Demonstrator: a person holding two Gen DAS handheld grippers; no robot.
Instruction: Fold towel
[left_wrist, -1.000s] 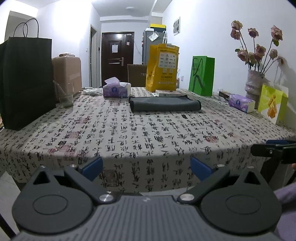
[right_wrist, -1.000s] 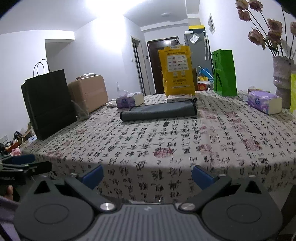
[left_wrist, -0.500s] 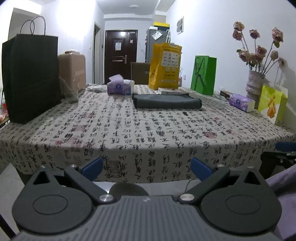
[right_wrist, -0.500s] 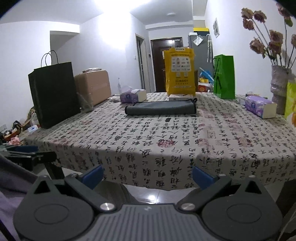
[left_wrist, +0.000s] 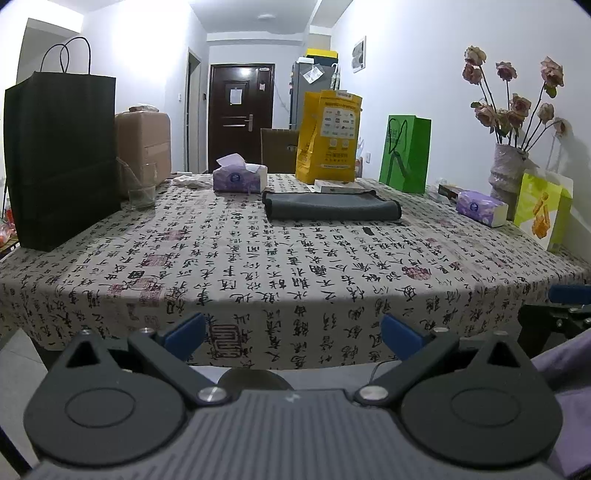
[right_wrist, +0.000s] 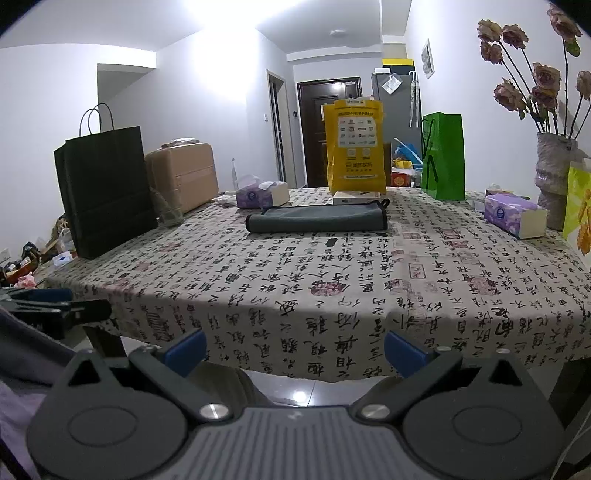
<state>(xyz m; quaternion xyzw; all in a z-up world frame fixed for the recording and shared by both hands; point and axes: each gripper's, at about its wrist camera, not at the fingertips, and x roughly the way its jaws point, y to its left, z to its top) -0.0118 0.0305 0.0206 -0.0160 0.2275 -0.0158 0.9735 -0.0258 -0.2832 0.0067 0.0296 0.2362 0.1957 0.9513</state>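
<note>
While I am pulling both tools back below the table edge, my left gripper (left_wrist: 291, 328) and right gripper (right_wrist: 293, 345) are hanging spread wide and empty. That is leaving the grey towel (left_wrist: 330, 209) lying already folded, far across the calligraphy tablecloth (left_wrist: 258, 266), so I am judging the task finished. Paper bags, tissue boxes and a vase are crowding the table's edges.

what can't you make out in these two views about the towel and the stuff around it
- Towel: both views see it low and edge-on, so the number of folded layers cannot be told.
- Small dark item on the tablecloth in front of the towel: too small to identify.
- Flat box: behind the towel, its lower part hidden.
- Yellow bag: print too small to read.
- Right gripper: cut off by the left view's edge.
</note>
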